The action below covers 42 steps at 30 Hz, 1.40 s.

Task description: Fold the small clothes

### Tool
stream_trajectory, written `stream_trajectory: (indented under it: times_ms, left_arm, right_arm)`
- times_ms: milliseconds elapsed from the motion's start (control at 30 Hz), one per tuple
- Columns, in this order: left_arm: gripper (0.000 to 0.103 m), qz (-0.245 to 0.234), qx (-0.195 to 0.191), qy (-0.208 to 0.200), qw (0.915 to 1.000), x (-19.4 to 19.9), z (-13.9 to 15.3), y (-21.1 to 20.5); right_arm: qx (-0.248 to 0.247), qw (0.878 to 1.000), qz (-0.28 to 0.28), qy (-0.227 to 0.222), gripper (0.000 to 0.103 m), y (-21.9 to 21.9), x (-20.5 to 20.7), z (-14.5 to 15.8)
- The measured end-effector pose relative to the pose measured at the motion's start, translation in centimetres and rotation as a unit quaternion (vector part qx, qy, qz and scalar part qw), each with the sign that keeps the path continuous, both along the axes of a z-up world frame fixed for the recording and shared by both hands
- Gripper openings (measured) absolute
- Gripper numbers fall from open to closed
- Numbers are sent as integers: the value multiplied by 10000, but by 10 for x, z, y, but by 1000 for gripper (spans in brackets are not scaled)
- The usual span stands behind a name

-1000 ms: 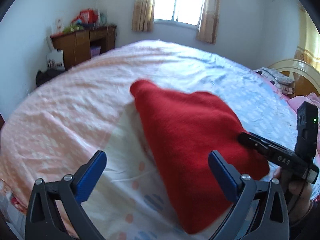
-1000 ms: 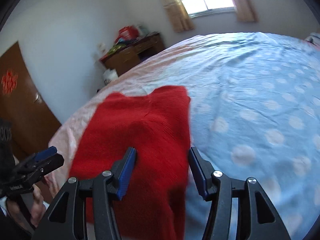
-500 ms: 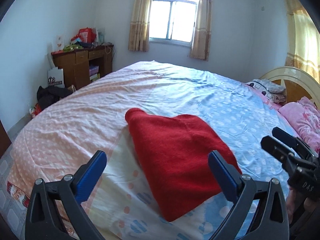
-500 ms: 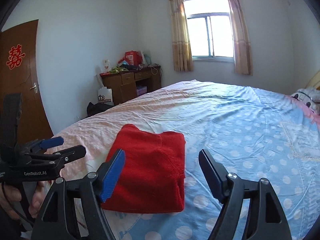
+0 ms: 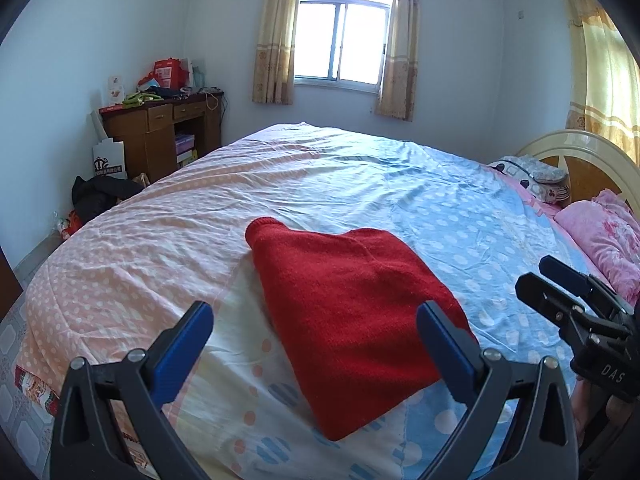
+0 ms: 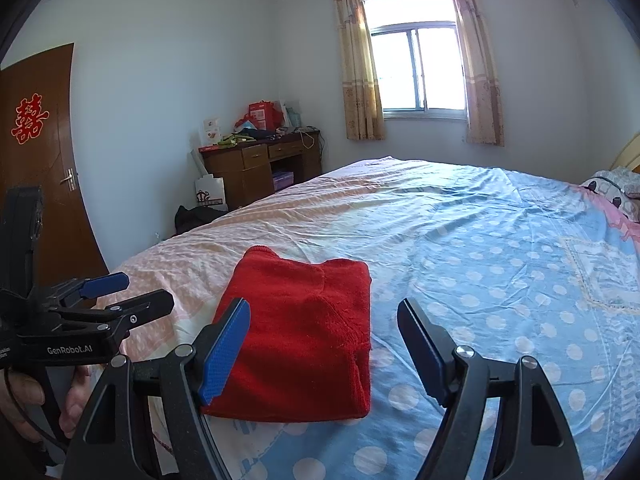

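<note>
1. Red folded garment (image 5: 352, 320) lies flat on the polka-dot bedspread (image 5: 420, 200), near its front edge.
2. Left gripper (image 5: 316, 340) hovers above it, jaws spread, holding nothing.
3. Right gripper (image 6: 324, 344) has just been opening; jaws spread, nothing between them.

walls (image 6: 160, 80): pale blue; window (image 5: 344, 46): bright, curtained; desk (image 5: 160, 136): wooden, cluttered; door (image 6: 40, 168): brown

Both views are lit by daylight from the blown-out window (image 5: 344, 38), the bed (image 5: 360, 184) is evenly bright with soft shadows, focus is sharp throughout, and straight lines are bowed by fisheye distortion into dark vignetted corners.
</note>
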<state>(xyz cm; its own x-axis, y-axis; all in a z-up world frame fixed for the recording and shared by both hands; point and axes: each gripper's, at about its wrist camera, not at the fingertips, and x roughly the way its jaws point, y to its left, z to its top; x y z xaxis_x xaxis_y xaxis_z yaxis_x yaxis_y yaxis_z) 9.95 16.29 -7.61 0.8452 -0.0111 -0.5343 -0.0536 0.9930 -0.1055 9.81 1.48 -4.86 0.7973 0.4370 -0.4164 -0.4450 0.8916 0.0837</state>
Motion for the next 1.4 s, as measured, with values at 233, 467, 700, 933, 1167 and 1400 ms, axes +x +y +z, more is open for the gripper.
stream_trajectory:
  times_ms: [233,467,700,933,1167,1400]
  left_arm:
    - [103,-5,-9,2,10000,-1,0,0]
    - [103,-3,-7,4,10000,-1,0,-1]
    - [103,-5,3,9,10000,-2,-1,-1]
    - [103,-3,4,7,10000,-1,-1,-2]
    - [103,-3,12,5,10000,-1,-1,-2]
    - [103,-31,190,-60,9998,-3,1,-5]
  right_arm:
    - [2,10000,-4,-4,77,0,0,0]
    - [17,10000,-5,-26,77,-1,-1,-2]
    - [8,10000,-1,-27,77,-1,-1,-2]
    - [63,9999,-11,-86,77,-3,-3,-1]
    - [70,9999,-7,-89,77,-5,-5,-1]
    - [156,9997,-63,-200,77,-8,-7,1]
